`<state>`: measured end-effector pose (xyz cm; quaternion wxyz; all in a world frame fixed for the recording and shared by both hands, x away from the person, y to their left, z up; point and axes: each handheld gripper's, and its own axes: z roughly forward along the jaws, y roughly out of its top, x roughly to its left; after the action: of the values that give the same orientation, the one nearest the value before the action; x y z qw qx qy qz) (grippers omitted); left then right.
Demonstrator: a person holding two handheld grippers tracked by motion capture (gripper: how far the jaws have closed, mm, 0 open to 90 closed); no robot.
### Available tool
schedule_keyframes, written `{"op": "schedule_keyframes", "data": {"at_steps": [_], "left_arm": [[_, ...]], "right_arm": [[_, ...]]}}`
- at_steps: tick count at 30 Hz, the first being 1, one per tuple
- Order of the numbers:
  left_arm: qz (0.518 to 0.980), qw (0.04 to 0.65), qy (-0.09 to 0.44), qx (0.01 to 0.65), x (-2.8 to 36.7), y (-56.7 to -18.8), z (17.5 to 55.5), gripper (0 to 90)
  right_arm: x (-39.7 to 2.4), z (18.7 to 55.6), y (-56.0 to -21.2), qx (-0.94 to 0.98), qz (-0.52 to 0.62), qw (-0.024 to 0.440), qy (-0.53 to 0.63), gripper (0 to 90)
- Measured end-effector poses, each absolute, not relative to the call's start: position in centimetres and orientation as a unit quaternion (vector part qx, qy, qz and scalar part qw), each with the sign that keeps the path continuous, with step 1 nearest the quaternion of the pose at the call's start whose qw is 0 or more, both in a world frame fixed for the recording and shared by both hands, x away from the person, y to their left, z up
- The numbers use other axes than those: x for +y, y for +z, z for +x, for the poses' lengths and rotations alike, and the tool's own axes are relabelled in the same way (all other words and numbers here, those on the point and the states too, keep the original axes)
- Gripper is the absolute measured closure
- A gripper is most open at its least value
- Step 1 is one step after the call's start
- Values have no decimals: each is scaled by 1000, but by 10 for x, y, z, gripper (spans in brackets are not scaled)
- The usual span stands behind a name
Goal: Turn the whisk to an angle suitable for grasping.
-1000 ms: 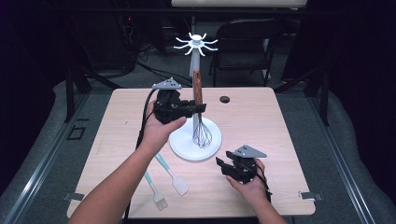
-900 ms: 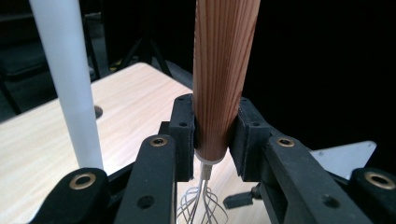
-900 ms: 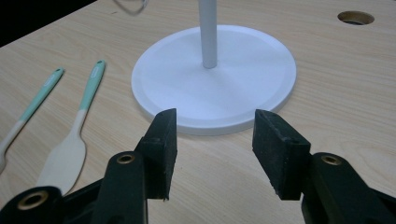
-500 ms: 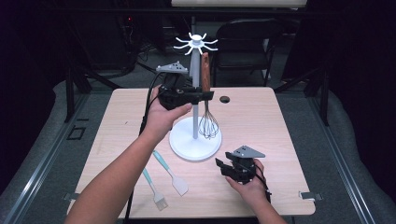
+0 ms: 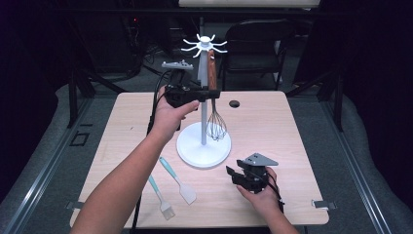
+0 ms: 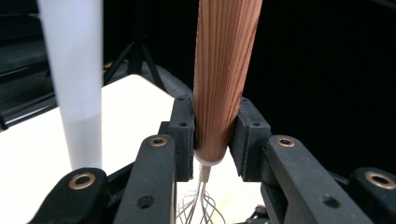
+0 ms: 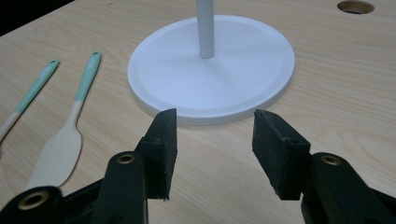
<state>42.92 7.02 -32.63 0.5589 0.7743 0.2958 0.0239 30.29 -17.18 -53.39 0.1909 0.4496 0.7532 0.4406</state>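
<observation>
Wooden and clamped: grips the wire whisk with the brown wooden handle [image 5: 211,73] between the pads of the left gripper [image 5: 210,92], low on the handle, just above the metal collar. In the left gripper view, pads pressed flat on both sides of the grain, with the whisk [image 6: 224,70] upright and the wire loops hanging below.

Raised since a second ago: then low, with the wires just above the round base of the white utensil stand [image 5: 203,151]; now well clear of it, beside the pole, with the handle's top just under the white spoked hook crown [image 5: 204,45]. Also carried away from the person, toward the pole's far side.

Probably means the lift for hanging is nearly done; remains to bring the handle's end onto one hook. Cannot tell whether the tip has a loop or hole, nor whether it touches a hook yet.

No change at the right gripper [image 5: 238,176]: parked on the pale wooden table [image 5: 272,126] near the stand's base, fingers apart with nothing between them, plain in the right gripper view [image 7: 212,140]. Untouched to the left of the base: the mint-handled silicone spatula [image 5: 180,183] and the mint-handled pastry brush [image 5: 160,197], side by side.
</observation>
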Motion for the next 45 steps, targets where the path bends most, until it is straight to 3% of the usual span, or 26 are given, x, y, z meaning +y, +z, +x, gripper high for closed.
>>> {"op": "schedule_keyframes", "data": {"at_steps": [10,32,45], "left_arm": [[771,548,52,320,76,-342,433,601],[777,496,80,379,121,-401,406,577],[761,473,116,429,162,-460,375,490]], "right_arm": [[-170,303,-536,756,449,199,433,508],[-161,305,-542,790,437,191,386,485],[-162,306,-543,792,440,203,371,443]]}}
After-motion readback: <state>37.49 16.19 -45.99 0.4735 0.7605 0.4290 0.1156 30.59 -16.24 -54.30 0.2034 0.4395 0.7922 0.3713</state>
